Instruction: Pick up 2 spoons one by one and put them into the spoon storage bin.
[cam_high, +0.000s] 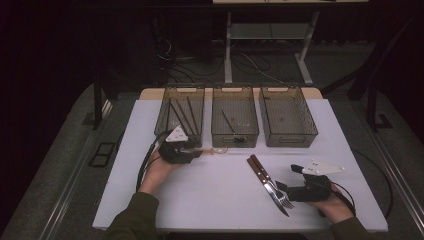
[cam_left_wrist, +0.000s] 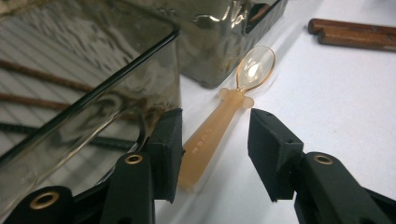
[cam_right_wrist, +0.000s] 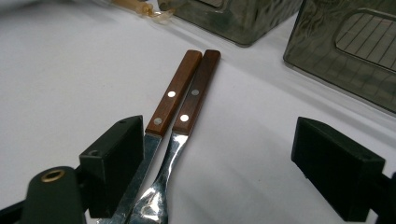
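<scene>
At the near edge of the table, the right gripper is held low by the right hand. Its jaws are spread wide and nothing is held between them. In the right gripper view, the fork and the knife are seen between the jaws, lying side by side on the white surface with their wooden handles touching and pointing away. The left jaw stands just beside the knife blade; whether it touches the blade cannot be told. The right jaw is well apart from both.

A little farther, at the left, the left gripper is held by the left hand. Its jaws are also apart and are placed on both sides of the spoon, around the end of its amber handle. In the left gripper view, the left jaw is seen very near to the handle, perhaps touching it, and a gap is left at the right jaw, so the spoon is not gripped. The spoon lies flat on the table, just before the bins, with its clear bowl pointing away from the gripper.

Farthest, three bins are set in a row: the left bin, in which several dark sticks are laid, the middle bin, in which one stick and a small dark object are seen, and the right bin.
</scene>
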